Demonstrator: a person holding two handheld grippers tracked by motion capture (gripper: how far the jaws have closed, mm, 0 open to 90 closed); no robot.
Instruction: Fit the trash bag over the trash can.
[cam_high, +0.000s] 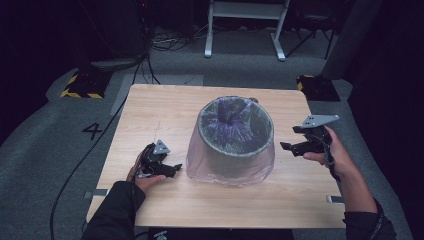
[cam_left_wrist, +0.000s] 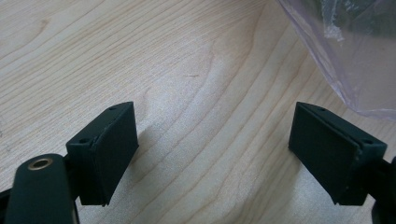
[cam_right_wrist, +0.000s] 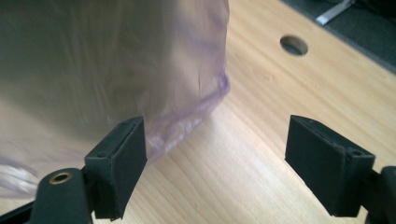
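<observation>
A grey bin stands near the middle of the tabletop, a little toward the right edge, with a thin purple-tinted bag lining it. The bag's mouth is turned over the rim and hangs down the outside wall as a loose skirt, spreading onto the wood toward the near edge.

The bag looks very light, soft and slippery: film that crumples, stretches and could tear if pulled hard against the rim. It will give no resistance, so a pinch needs to catch a fold or the bunched hem, not a taut flat face. The bin seems stiff and light enough to slide or tip if the film is dragged sideways.

The left claw rests low near the near-left part of the tabletop, just beside the skirt's left edge, its jaws apart with bare wood between them. The right claw hovers off the bin's right side, jaws also apart and empty; in the right gripper view the bag's hem lies close in front of its left pad.

The best hold is probably the thickened hem on each side, lifted evenly with both claws.
</observation>
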